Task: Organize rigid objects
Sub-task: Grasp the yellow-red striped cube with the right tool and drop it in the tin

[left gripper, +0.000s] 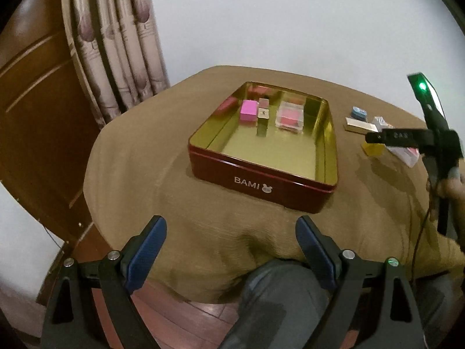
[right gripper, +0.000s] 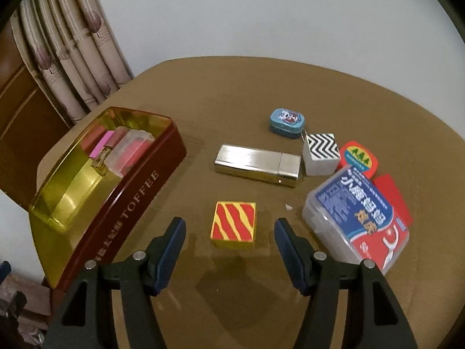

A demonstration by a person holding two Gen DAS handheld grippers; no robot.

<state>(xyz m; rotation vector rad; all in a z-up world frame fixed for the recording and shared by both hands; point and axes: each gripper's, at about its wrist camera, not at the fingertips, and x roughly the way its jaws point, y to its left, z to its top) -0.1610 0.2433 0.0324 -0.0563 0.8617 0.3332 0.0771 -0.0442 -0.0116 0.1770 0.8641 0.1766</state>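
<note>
A red tin [left gripper: 255, 174] with a gold inside stands on the brown table and holds a pink block [left gripper: 248, 110], a small upright block [left gripper: 263, 115] and a clear box with a red insert [left gripper: 290, 116]. The tin also shows at the left of the right wrist view [right gripper: 136, 192]. My left gripper [left gripper: 231, 229] is open and empty, near the table's front edge. My right gripper [right gripper: 229, 226] is open and empty, just short of a red and yellow striped block [right gripper: 234, 223]. Beyond lie a silver case [right gripper: 257, 164], a black and white zigzag block [right gripper: 321, 152] and a blue tin [right gripper: 287, 122].
A clear plastic box with a blue and red label [right gripper: 357, 215], a red and green round-cornered case [right gripper: 359, 157] and a red card [right gripper: 393, 197] lie at the right. Curtains [left gripper: 116, 43] and a wooden door [left gripper: 35, 93] stand behind the table at the left.
</note>
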